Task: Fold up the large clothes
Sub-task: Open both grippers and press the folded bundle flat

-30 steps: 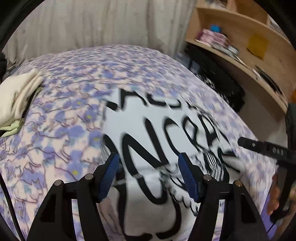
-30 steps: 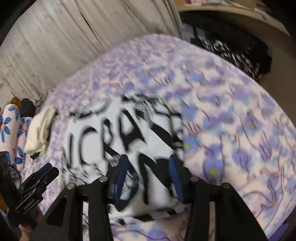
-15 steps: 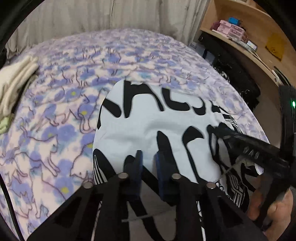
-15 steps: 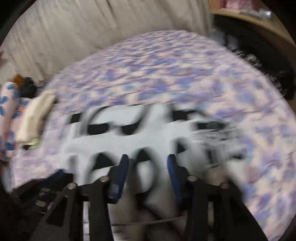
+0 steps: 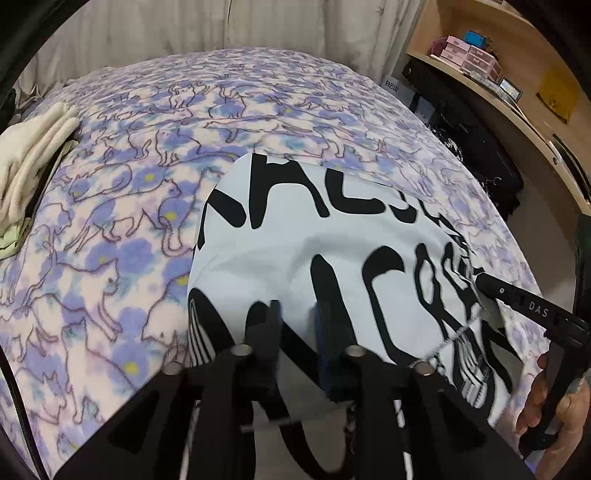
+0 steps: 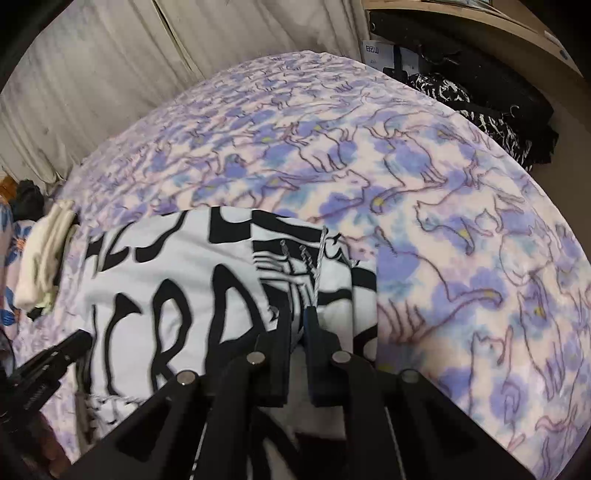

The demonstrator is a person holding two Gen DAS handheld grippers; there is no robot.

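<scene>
A: Where the white shirt [image 5: 332,236] with big black letters lies, is it flat on the bed?

B: Mostly. It sits on the blanket [image 5: 122,229], the purple one printed with cats, near the edge closest to both cameras. A stitched hem [image 5: 454,334] runs across its right side in the left view.

A: And the left gripper [image 5: 299,325]?

B: Low over the shirt's near part. Its jaws are a little apart and opening, with white cloth showing in the gap between them. Whether the pads still press it, I cannot tell.

A: The right gripper [image 6: 297,332]?

B: Jaws drawn nearly together, pinching a fold of the shirt by its right edge; a hem line climbs away from the tips. In the left view its black finger [image 5: 517,299] lies across the hem, and a hand [image 5: 554,402] grips the handle.

A: What sits round the bed?

B: A cream folded cloth [image 5: 33,162] at the left edge of the blanket, well apart from the shirt. Pale curtains [image 5: 184,26] behind. To the right, a wooden shelf [image 5: 517,107] with pink boxes [image 5: 465,55], and dark fabric [image 6: 480,110] heaped below it.
</scene>
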